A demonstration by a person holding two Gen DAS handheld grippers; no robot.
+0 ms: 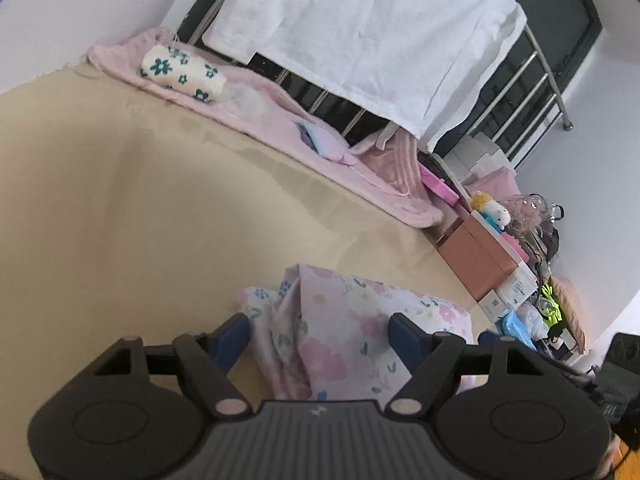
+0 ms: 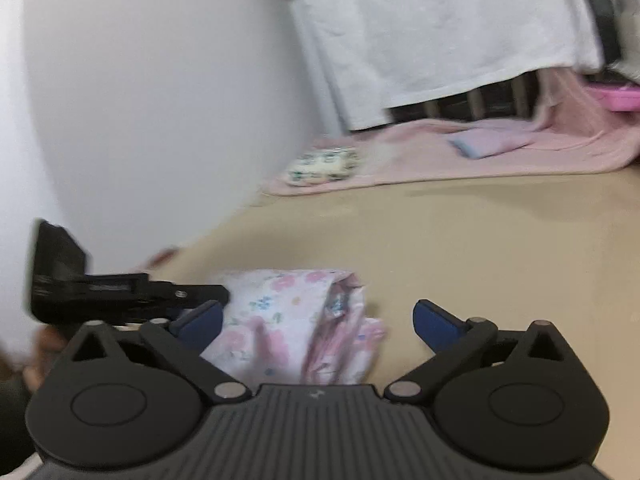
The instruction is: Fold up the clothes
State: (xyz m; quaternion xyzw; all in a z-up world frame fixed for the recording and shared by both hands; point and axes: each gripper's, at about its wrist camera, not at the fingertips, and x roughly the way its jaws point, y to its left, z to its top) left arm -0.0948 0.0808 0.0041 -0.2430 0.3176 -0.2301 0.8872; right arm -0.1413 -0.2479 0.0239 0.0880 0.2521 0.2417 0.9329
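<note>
The left gripper [image 1: 320,334] has black arms and blue pads, and its two fingers stand apart. The folded floral cloth, white with pink flowers [image 1: 344,336], lies between and under them on the flat tan surface [image 1: 120,208], but the pads do not squeeze it. In the right wrist view the right gripper [image 2: 318,322] is spread wide too, and nothing is clamped in it. The same folded cloth [image 2: 296,320] lies just in front of it, closer to its left pad. The picture is blurry there. The left gripper [image 2: 120,292] shows at the left side of that view, just beside the cloth's left edge.

Farther away, a fluffy pink blanket [image 1: 256,108] lies along the far edge of the tan surface. On it sits a small cream roll with green flowers [image 1: 182,74], and to the right a small folded pale purple cloth [image 1: 324,142]. Behind the blanket a big white sheet [image 1: 360,32] hangs over a shiny metal rail [image 1: 548,80]. A plain white wall [image 2: 140,100] stands on the left.

At the far right is a brown cardboard box [image 1: 476,256] with a yellow and white soft toy [image 1: 490,208] on top, and a blue plastic bag [image 1: 518,326] nearer. White boxes with labels [image 1: 512,292] sit below the brown box, but the writing is too small to read.
</note>
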